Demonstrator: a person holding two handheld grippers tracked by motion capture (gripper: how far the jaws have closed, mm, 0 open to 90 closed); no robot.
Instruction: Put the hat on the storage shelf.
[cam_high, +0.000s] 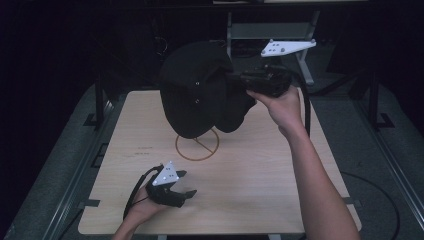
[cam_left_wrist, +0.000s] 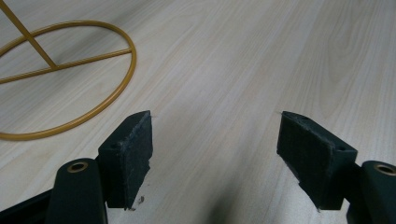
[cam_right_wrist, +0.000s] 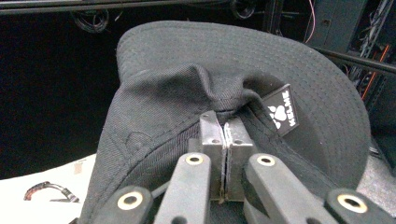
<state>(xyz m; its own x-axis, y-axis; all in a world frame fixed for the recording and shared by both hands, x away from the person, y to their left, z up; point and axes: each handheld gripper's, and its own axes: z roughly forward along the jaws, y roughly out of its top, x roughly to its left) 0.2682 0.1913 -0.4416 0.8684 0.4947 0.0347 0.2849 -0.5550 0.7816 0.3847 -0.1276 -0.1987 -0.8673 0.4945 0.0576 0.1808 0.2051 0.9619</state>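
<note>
Holding the black cap (cam_high: 200, 90) up over the gold wire stand (cam_high: 197, 145), your right hand-held gripper (cam_high: 240, 82) is clenching a pinch of its fabric near the brim. Being light and floppy, the cap is likely sagging from that single pinch, so the stiffer brim looks the surer hold. Your left hand-held gripper (cam_high: 187, 182) is resting released on the counter (cam_high: 260, 190), with open room all around it.
</note>
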